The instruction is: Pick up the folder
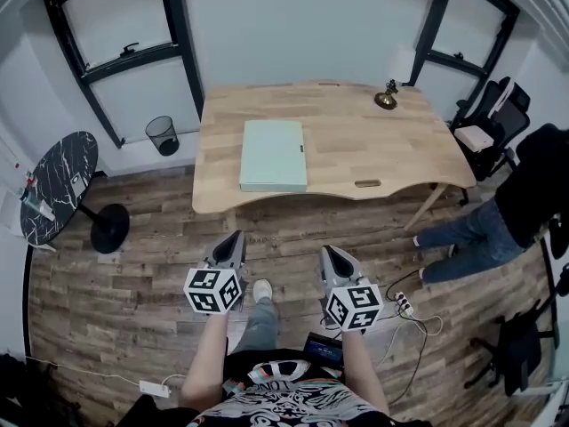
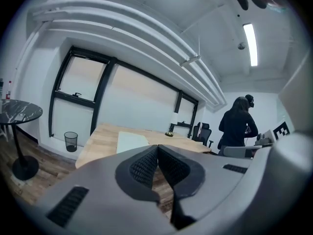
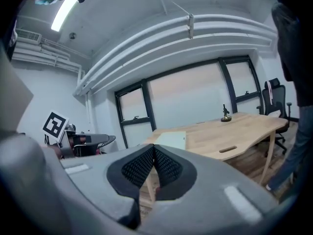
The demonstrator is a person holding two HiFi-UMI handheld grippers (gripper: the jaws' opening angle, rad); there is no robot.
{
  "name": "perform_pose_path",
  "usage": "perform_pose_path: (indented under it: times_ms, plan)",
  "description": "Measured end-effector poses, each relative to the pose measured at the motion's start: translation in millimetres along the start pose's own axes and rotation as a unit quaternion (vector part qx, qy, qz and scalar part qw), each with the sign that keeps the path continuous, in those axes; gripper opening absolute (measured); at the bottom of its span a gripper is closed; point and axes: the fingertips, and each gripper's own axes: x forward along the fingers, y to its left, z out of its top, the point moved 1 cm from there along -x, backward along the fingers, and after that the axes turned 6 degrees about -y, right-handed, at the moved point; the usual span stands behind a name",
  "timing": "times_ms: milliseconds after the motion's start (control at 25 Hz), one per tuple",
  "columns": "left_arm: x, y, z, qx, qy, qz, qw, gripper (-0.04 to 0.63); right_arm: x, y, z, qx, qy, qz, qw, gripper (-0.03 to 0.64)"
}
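Note:
A pale green folder [image 1: 273, 155] lies flat on the wooden desk [image 1: 356, 140], near its front edge and left of centre. It also shows in the left gripper view as the folder [image 2: 131, 141] and in the right gripper view as the folder [image 3: 171, 139]. My left gripper [image 1: 234, 237] and right gripper [image 1: 332, 251] hang side by side over the floor, short of the desk. Both point toward the desk, shut and with nothing between the pads. The left gripper [image 2: 157, 148] and right gripper [image 3: 153, 148] show closed jaws in their own views.
A small brass ornament [image 1: 386, 98] stands at the desk's back right. A round black marble side table [image 1: 58, 185] and a mesh waste bin [image 1: 162, 135] are at the left. A person in dark clothes [image 1: 498, 216] stands right of the desk beside an office chair [image 1: 489, 127]. Cables and a power strip [image 1: 404, 306] lie on the floor.

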Motion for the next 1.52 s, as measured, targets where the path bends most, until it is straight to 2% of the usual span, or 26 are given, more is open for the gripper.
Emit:
perform_pose_path:
  times_ms: [200, 440, 680, 880, 1160, 1280, 1400, 1520]
  plan:
    - [74.6, 37.0, 1.4, 0.002, 0.009, -0.010, 0.9999, 0.008, 78.3, -42.9, -8.1, 0.001, 0.041, -0.035, 0.999, 0.005]
    - [169.2, 107.2, 27.5, 0.008, 0.027, 0.011, 0.9995, 0.008, 192.2, -80.2, 15.8, 0.009, 0.040, -0.048, 0.998, 0.005]
    - [240.6, 158.0, 36.5, -0.014, 0.032, 0.007, 0.9994, 0.008, 270.6, -112.7, 15.4, 0.002, 0.069, -0.069, 0.995, 0.005]
    - [278.8, 176.2, 32.7, -0.019, 0.044, -0.003, 0.9989, 0.008, 292.3, -130.9, 10.0, 0.017, 0.083, -0.083, 0.993, 0.005]
    - [296.5, 177.1, 29.7, -0.023, 0.061, -0.017, 0.9977, 0.008, 293.5, -141.3, 10.9, 0.047, 0.074, -0.103, 0.991, 0.005]
    - [303.6, 176.5, 35.3, -0.024, 0.058, -0.018, 0.9979, 0.008, 296.2, -141.5, 12.8, 0.058, 0.075, -0.101, 0.990, 0.005]
    - [310.9, 178.1, 37.1, -0.030, 0.056, -0.016, 0.9979, 0.009, 302.8, -141.7, 10.9, 0.094, 0.081, -0.087, 0.988, 0.010]
    - [314.4, 181.2, 32.6, -0.041, 0.061, -0.014, 0.9972, 0.009, 309.1, -139.6, 10.4, 0.087, 0.090, -0.070, 0.990, 0.014]
